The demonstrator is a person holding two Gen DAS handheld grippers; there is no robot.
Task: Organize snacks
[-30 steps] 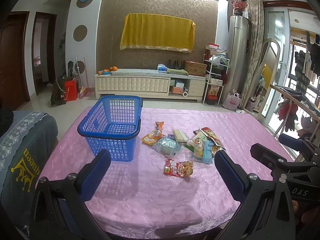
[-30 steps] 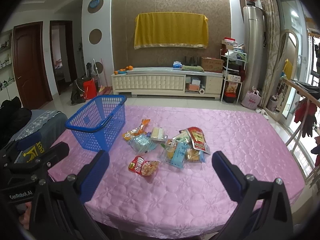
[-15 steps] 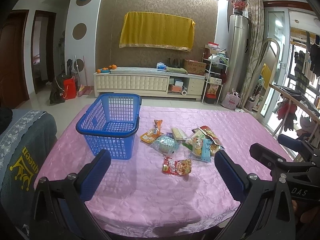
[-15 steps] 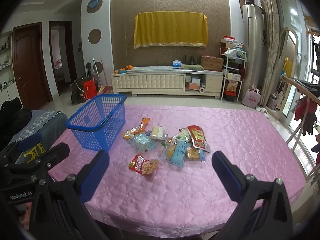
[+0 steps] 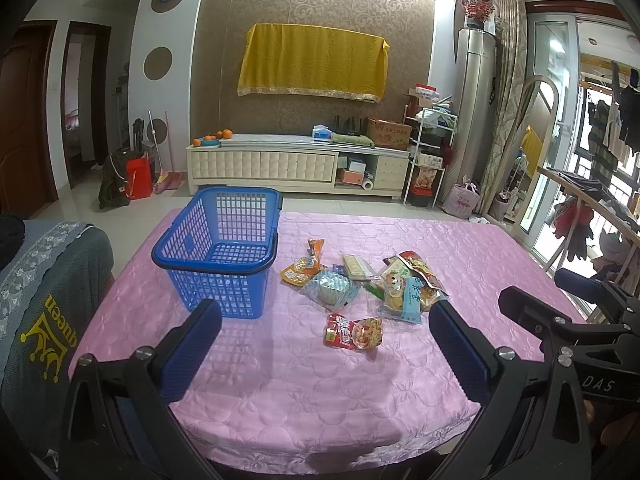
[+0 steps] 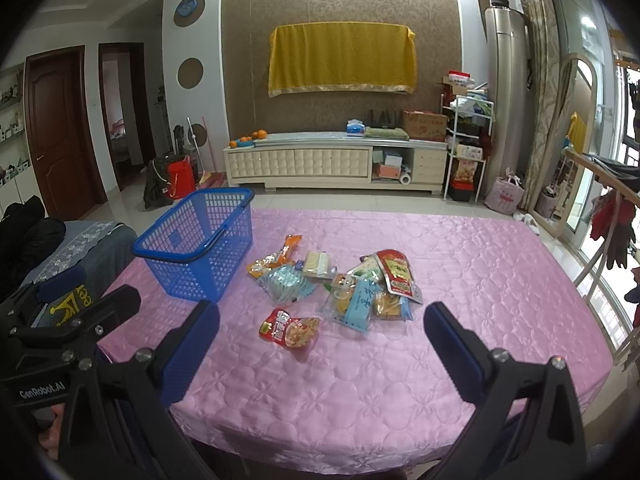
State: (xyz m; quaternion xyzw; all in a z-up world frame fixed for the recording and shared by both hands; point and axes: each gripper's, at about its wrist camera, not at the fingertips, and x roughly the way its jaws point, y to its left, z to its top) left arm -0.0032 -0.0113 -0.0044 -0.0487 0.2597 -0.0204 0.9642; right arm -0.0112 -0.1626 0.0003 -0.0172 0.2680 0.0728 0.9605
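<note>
A blue plastic basket (image 5: 224, 254) stands empty on the left of the pink table (image 5: 300, 384); it also shows in the right wrist view (image 6: 196, 246). Right of it lies a pile of snack packets (image 5: 384, 284), seen too in the right wrist view (image 6: 360, 284). A red packet (image 5: 353, 332) lies apart, nearest me, also in the right wrist view (image 6: 289, 327). My left gripper (image 5: 324, 348) is open and empty over the near table edge. My right gripper (image 6: 322, 344) is open and empty, level with it.
A grey chair cover with yellow print (image 5: 44, 312) sits close at the left of the table. A wooden rail with hanging clothes (image 5: 588, 216) runs along the right. A white TV cabinet (image 5: 296, 166) stands against the far wall.
Both grippers have drawn back slightly toward me and risen a little, so the table and snacks look slightly farther. Nothing on the table has moved.
</note>
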